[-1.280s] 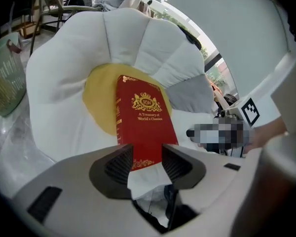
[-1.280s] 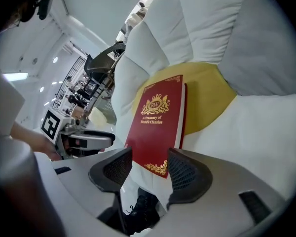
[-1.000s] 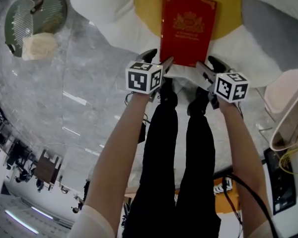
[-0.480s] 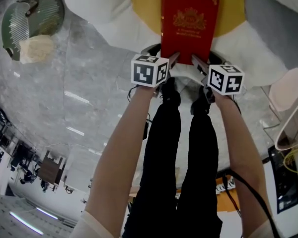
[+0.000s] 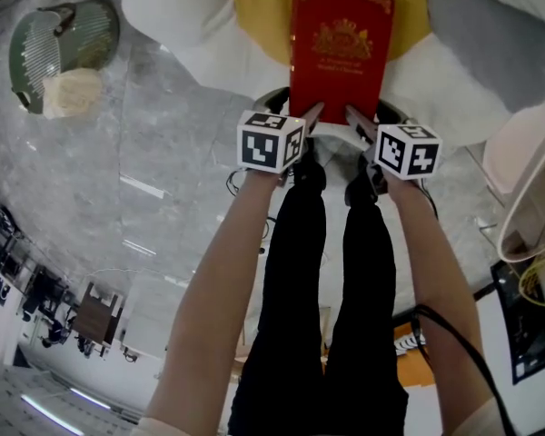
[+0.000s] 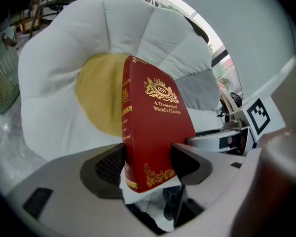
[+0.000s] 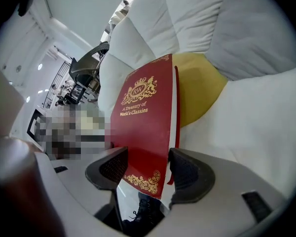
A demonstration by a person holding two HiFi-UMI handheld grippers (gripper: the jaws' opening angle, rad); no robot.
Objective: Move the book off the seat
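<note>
Head view looks down on a grey marbled floor (image 5: 118,171) that fills the left of the frame, with distant desks and chairs at the lower left. A green slatted basket (image 5: 64,34) sits at the upper left, well apart from the work. At the top centre is the white petal-shaped cushioned seat with a round yellow middle (image 5: 191,34). On that middle lies the red hardback book with gold lettering (image 5: 338,48), cover up, its near end poking past the seat's front edge. I judge that overhang is why both tools come at it from the near side, one at each lower corner, so the weight is shared and the book can lift level. The left gripper (image 6: 148,157) and the right gripper (image 7: 147,164) each straddle a corner. Their fingers (image 6: 108,164) are closing on it, the ribbed pads meeting the book's faces on both sides. The book lies on the seat, not yet moved off.
</note>
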